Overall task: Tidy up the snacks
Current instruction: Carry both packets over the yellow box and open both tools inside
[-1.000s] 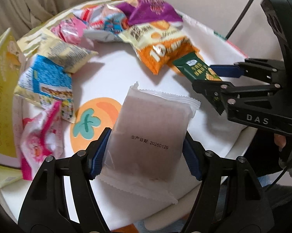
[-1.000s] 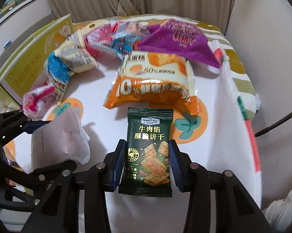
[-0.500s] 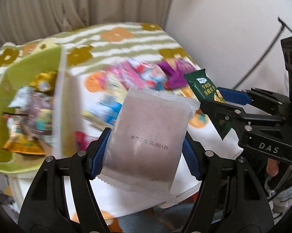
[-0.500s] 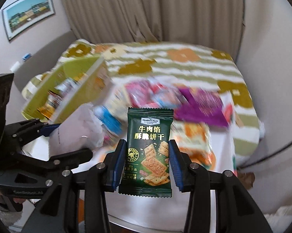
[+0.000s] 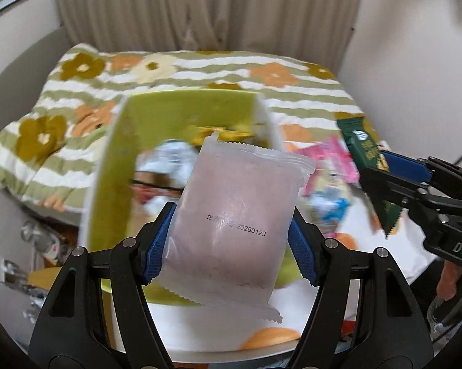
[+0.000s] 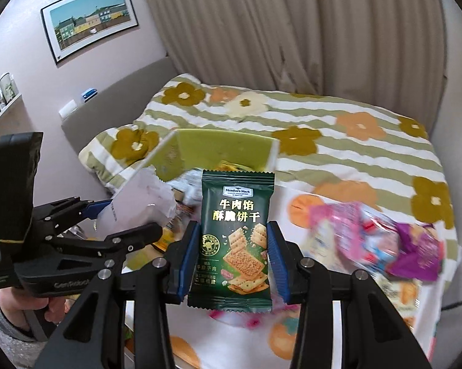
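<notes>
My left gripper (image 5: 231, 240) is shut on a pale pink snack packet (image 5: 235, 218) with a printed date, held up in front of the green box (image 5: 114, 160). The box holds several snacks. My right gripper (image 6: 231, 258) is shut on a dark green biscuit packet (image 6: 235, 243), held upright in the air. The green packet also shows in the left wrist view (image 5: 369, 166), to the right of the box. The left gripper with the pink packet (image 6: 138, 206) shows in the right wrist view, over the near side of the green box (image 6: 225, 147).
Loose snack bags, pink (image 6: 332, 230) and purple (image 6: 415, 252), lie on the white table (image 6: 292, 326) at the right. A bed with a flowered striped blanket (image 6: 323, 123) is behind. Curtains and a wall are beyond it.
Both grippers have lifted with their packets and swung left from the loose snack pile to the green box, which now stands right ahead of the left gripper.
</notes>
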`<move>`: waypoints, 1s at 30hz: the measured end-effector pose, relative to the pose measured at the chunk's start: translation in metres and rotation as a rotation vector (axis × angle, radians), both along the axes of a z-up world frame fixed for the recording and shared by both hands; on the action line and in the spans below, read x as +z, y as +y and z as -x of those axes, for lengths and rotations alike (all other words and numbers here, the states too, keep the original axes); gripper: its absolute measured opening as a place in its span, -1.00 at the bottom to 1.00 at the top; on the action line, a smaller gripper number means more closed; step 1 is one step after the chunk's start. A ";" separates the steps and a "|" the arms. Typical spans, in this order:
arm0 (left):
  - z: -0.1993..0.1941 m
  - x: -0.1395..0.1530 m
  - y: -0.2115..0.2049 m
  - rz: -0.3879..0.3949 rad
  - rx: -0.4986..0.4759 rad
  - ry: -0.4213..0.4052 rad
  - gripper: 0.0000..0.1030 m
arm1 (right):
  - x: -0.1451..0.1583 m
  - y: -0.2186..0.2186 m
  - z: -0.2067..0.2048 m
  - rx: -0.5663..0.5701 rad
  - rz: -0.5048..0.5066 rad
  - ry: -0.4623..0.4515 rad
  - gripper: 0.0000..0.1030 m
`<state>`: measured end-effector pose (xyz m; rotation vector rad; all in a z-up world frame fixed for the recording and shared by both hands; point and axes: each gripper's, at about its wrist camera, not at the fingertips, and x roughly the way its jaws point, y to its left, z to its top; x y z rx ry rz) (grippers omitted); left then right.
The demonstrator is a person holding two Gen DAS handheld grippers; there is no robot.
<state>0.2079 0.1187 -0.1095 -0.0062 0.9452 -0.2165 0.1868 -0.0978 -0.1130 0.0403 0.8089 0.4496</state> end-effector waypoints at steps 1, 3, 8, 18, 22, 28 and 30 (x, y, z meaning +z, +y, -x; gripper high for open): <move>-0.004 -0.004 0.010 -0.006 0.011 0.006 0.28 | -0.002 0.010 -0.006 0.005 -0.002 0.006 -0.23; -0.013 -0.012 0.029 -0.016 0.031 0.022 0.28 | -0.007 0.029 -0.016 0.009 -0.003 0.022 -0.23; -0.035 -0.043 0.062 0.021 0.044 0.079 0.29 | -0.024 0.066 -0.032 0.005 0.011 0.075 -0.23; -0.048 -0.065 0.074 0.007 0.016 0.062 0.99 | -0.053 0.092 -0.039 -0.063 0.051 0.163 -0.23; -0.041 -0.074 0.076 -0.005 0.012 0.073 0.99 | -0.061 0.095 -0.037 -0.060 0.069 0.184 -0.23; -0.030 -0.069 0.087 -0.002 0.061 0.067 0.99 | -0.072 0.104 -0.036 -0.028 0.067 0.185 -0.23; -0.029 -0.065 0.092 -0.005 0.074 0.063 0.99 | -0.076 0.104 -0.037 -0.039 0.059 0.192 -0.22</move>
